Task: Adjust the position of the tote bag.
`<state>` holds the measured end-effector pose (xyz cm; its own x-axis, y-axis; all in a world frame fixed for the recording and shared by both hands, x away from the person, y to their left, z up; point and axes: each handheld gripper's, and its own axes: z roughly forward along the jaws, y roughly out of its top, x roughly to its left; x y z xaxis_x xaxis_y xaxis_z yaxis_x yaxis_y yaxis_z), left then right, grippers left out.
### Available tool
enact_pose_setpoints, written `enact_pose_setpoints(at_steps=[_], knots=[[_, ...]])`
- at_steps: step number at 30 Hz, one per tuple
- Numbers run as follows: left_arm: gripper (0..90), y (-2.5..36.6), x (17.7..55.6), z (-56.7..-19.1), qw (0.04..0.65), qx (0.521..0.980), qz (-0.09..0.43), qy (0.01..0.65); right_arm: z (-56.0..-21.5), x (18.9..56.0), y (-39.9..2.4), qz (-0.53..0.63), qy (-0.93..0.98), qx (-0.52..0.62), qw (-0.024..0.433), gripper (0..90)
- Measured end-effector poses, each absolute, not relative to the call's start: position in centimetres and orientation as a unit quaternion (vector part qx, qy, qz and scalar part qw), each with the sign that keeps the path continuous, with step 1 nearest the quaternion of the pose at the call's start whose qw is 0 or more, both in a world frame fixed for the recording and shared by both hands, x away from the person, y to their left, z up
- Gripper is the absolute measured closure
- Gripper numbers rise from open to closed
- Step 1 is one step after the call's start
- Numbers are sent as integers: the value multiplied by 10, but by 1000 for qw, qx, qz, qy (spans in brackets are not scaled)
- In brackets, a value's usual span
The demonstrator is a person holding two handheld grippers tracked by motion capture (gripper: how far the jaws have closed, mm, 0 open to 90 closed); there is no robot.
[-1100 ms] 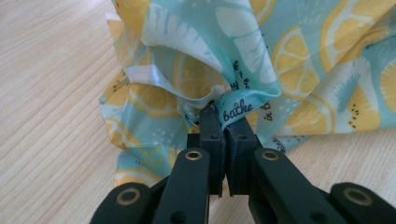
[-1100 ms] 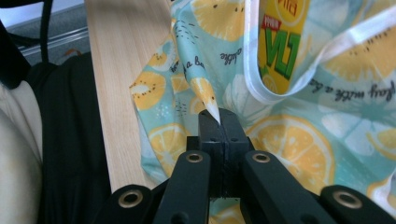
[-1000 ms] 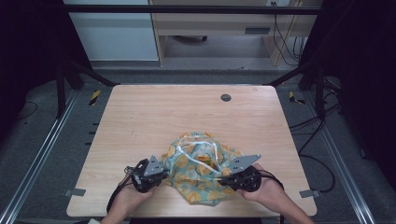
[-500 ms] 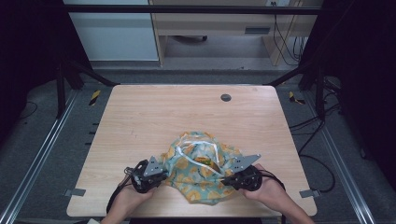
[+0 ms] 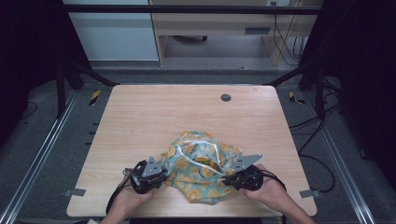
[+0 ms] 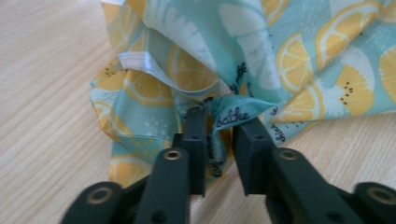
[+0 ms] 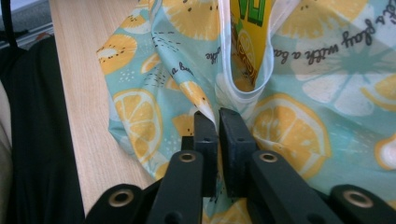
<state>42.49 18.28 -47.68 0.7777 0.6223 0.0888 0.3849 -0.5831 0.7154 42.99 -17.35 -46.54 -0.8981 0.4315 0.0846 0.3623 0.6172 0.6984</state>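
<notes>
Both grippers pinch a lemon-print fabric bag at the near edge of the worktop.

The wooden worktop (image 5: 154, 116) carries the lemon-print bag (image 5: 201, 170), crumpled near the person's side, white drawstring cord (image 5: 196, 148) looping over its top and a yellow packet (image 7: 250, 32) peeking from its mouth. The left gripper (image 6: 219, 140) has its fingers clamped on a fold at the bag's left edge; the right gripper (image 7: 218, 135) has its fingers pressed together on fabric just below the white hem. To spread the bag well, I'd judge: pull evenly outward, keep both pinches firm, don't snag the cord.
</notes>
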Motion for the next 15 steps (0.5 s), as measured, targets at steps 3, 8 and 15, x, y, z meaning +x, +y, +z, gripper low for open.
enact_pose_setpoints(at_steps=[3, 8, 15], knots=[[593, 185, 422, -468, 364, 863, 182, 299, -464, 427, -174, 381, 897, 222, 46, 806], [405, 187, 419, -452, 375, 851, 196, 311, -463, 422, -176, 377, 897, 223, 50, 752], [249, 186, 414, -434, 381, 849, 195, 308, -456, 417, -180, 386, 890, 236, 60, 567]])
